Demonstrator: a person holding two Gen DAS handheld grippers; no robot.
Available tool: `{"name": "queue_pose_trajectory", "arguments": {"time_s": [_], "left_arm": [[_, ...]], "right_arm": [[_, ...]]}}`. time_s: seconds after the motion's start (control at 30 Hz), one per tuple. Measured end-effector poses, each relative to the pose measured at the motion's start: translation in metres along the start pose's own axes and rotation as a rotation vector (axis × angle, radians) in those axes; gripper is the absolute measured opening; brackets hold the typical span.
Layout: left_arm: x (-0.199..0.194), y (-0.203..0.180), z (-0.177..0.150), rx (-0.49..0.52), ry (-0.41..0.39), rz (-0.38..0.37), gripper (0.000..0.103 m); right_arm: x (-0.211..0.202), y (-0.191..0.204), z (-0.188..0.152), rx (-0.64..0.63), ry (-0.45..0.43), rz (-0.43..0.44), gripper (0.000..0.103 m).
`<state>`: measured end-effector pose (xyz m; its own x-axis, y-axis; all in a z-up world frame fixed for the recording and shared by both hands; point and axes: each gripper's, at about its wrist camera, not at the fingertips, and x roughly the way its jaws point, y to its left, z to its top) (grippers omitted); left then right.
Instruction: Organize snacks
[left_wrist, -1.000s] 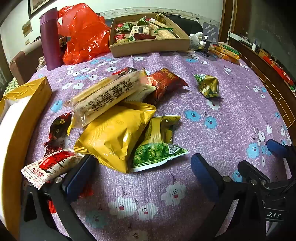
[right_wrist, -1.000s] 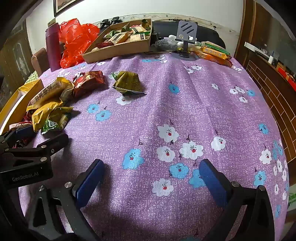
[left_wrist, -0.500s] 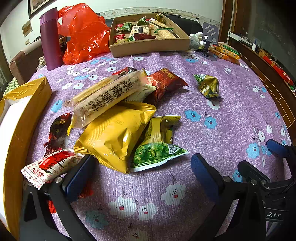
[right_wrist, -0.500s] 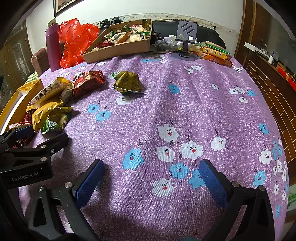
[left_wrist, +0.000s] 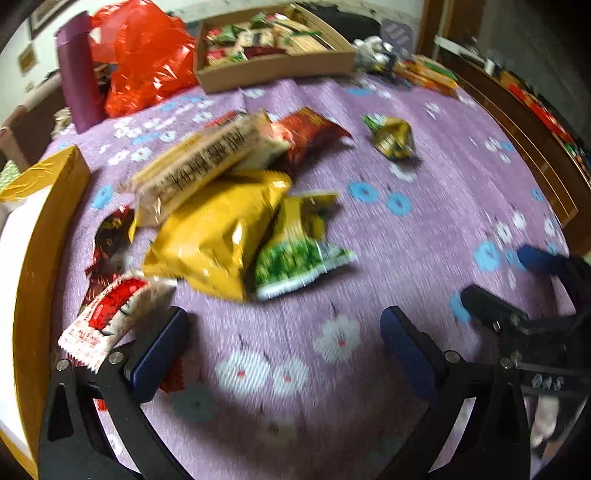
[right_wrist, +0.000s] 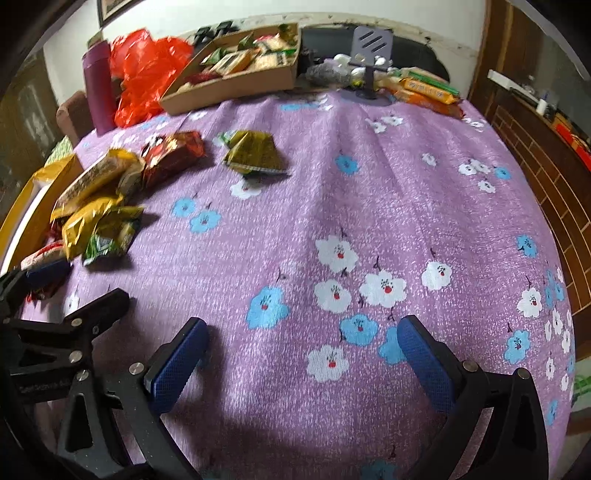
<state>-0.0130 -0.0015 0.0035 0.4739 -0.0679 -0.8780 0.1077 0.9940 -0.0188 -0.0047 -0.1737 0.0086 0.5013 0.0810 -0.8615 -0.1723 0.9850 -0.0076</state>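
A pile of snack packs lies on the purple flowered cloth: a yellow bag (left_wrist: 218, 232), a green pea pack (left_wrist: 299, 254), a long beige pack (left_wrist: 207, 162), a red pack (left_wrist: 310, 133) and a white-and-red pack (left_wrist: 110, 317). A small green-gold pack (left_wrist: 391, 138) lies apart; it also shows in the right wrist view (right_wrist: 255, 155). My left gripper (left_wrist: 284, 347) is open and empty, just short of the pile. My right gripper (right_wrist: 303, 362) is open and empty over bare cloth. A cardboard tray (left_wrist: 280, 66) with several snacks stands at the back.
A yellow box (left_wrist: 37, 236) lies along the left edge. A purple flask (left_wrist: 79, 70) and a red plastic bag (left_wrist: 147, 55) stand at the back left. A phone stand (right_wrist: 369, 62) and orange packs (right_wrist: 424, 92) are at the back right.
Both grippers have shifted a little and the views are blurred by motion. The left view has tilted slightly. The snacks have not moved.
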Motion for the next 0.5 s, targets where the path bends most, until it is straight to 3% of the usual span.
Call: {"name": "queue_pose_trajectory", "arguments": {"time_s": [0.03, 0.1, 0.13, 0.27, 0.33, 0.4, 0.5], "left_arm": [[-0.005, -0.001, -0.004, 0.003, 0.021, -0.029, 0.103], [-0.021, 0.004, -0.011, -0.018, 0.019, -0.136, 0.088], [-0.032, 0.008, -0.015, -0.036, 0.000, -0.197, 0.087], [-0.095, 0.043, -0.028, -0.118, -0.195, -0.339, 0.087], [-0.123, 0.077, -0.037, -0.197, -0.285, -0.391, 0.088], [-0.130, 0.115, -0.046, -0.303, -0.269, -0.429, 0.088], [-0.121, 0.151, -0.058, -0.365, -0.217, -0.388, 0.087]], "right_arm": [[0.000, 0.000, 0.000, -0.008, 0.008, 0.005, 0.103], [-0.001, 0.000, -0.005, -0.016, 0.004, 0.006, 0.103], [-0.002, 0.000, -0.006, -0.017, 0.000, 0.006, 0.103], [-0.007, 0.000, -0.012, -0.032, -0.002, 0.007, 0.103], [-0.011, 0.000, -0.013, -0.037, 0.014, -0.006, 0.093], [-0.022, 0.001, -0.012, -0.041, -0.003, -0.024, 0.081], [-0.046, 0.009, -0.011, -0.042, -0.091, 0.000, 0.081]]}}
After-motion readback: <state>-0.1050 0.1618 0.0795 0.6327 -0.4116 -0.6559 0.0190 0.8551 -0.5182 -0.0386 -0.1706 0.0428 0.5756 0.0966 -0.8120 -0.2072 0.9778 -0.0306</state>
